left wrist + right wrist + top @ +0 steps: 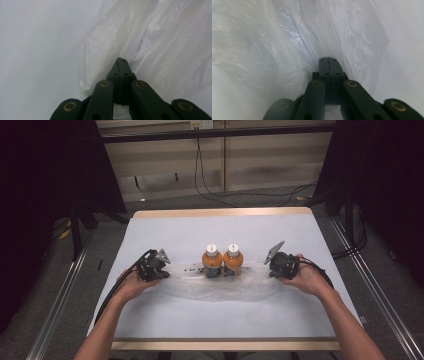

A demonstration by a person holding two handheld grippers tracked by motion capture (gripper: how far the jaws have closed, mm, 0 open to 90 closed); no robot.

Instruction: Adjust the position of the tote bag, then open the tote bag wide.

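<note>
Both jaws closed, left gripper (121, 62) and right gripper (329, 61) pinching clear plastic bag (220, 287) edges by juice bottles (222, 260); pull evenly, avoid tearing

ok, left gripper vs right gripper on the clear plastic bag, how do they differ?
The left gripper sits at the left end of the clear plastic bag, farther from the two orange white-capped bottles; the right gripper sits at the right end, closer to them. The left one's grey plate lies low, the right one's tilts up. Shared: both have their jaws shut at the bag's film, though whether film is pinched I cannot tell.
</note>
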